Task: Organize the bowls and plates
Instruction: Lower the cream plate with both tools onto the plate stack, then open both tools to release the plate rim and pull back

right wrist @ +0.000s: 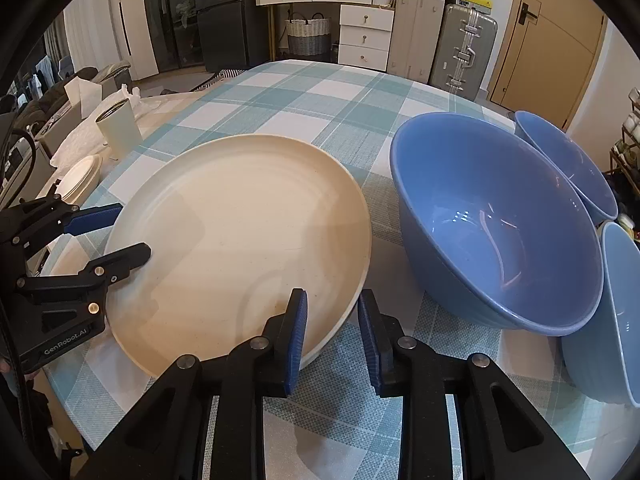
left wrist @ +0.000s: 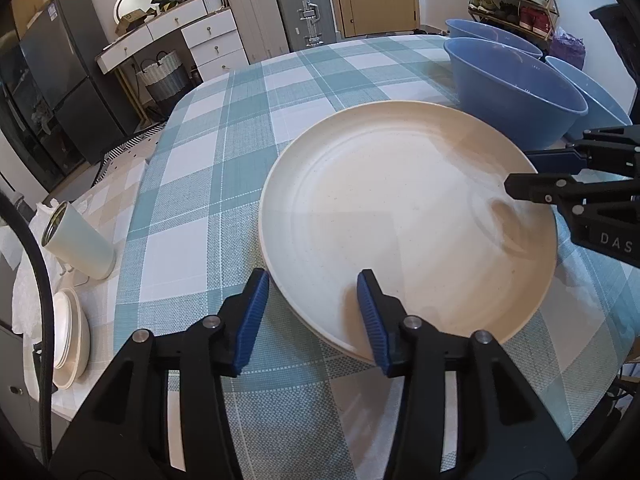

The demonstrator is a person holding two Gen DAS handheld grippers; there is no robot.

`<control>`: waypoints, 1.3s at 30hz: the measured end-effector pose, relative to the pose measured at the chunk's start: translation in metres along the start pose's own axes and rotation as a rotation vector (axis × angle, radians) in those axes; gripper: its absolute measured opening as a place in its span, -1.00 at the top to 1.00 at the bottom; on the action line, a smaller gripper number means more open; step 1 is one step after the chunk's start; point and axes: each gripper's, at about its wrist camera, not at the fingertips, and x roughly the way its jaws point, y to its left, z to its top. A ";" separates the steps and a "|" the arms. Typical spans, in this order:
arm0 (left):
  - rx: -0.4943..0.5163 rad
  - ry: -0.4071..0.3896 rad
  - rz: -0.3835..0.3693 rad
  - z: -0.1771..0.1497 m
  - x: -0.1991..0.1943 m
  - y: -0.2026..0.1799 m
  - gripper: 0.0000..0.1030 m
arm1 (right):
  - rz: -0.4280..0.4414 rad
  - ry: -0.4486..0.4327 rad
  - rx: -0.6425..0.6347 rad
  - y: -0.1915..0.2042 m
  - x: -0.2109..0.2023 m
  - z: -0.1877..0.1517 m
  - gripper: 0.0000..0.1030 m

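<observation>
A large cream plate (left wrist: 408, 216) lies on the checked tablecloth (left wrist: 208, 184); it also shows in the right wrist view (right wrist: 240, 232). My left gripper (left wrist: 312, 304) is open, its fingers straddling the plate's near rim, one pad over the plate and one outside. My right gripper (right wrist: 332, 336) is open and straddles the opposite rim the same way. Each gripper shows in the other's view, the right one (left wrist: 520, 172) and the left one (right wrist: 128, 236). Three blue bowls stand beside the plate, the nearest large one (right wrist: 496, 224) (left wrist: 520, 92) close to the right gripper.
Two more blue bowls (right wrist: 564, 160) (right wrist: 616, 312) crowd the table's right side. A pale cup (left wrist: 80, 240) and a stack of small cream plates (left wrist: 72, 340) sit on a side surface to the left. Suitcases (left wrist: 280, 8) and drawers stand beyond the table.
</observation>
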 end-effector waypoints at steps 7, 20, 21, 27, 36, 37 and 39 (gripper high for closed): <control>-0.054 -0.021 -0.073 0.001 -0.007 0.010 -0.36 | -0.006 -0.010 -0.007 0.001 -0.003 -0.002 0.46; -0.179 -0.106 -0.148 0.008 -0.042 0.030 -0.57 | 0.117 -0.146 0.019 -0.001 -0.047 0.007 -0.65; -0.189 -0.109 -0.151 0.008 -0.044 0.031 -0.60 | 0.119 -0.154 0.017 -0.001 -0.050 0.008 -0.67; -0.196 -0.129 -0.146 0.015 -0.056 0.025 -0.63 | 0.104 -0.213 0.028 -0.010 -0.069 0.012 -0.91; -0.170 -0.184 -0.164 0.039 -0.074 0.000 -0.95 | 0.092 -0.271 0.084 -0.049 -0.099 0.013 -0.98; -0.162 -0.188 -0.168 0.042 -0.075 -0.004 -0.95 | 0.093 -0.275 0.094 -0.055 -0.102 0.013 -0.98; -0.151 -0.195 -0.173 0.050 -0.080 -0.010 -0.95 | 0.095 -0.289 0.117 -0.068 -0.113 0.012 -0.98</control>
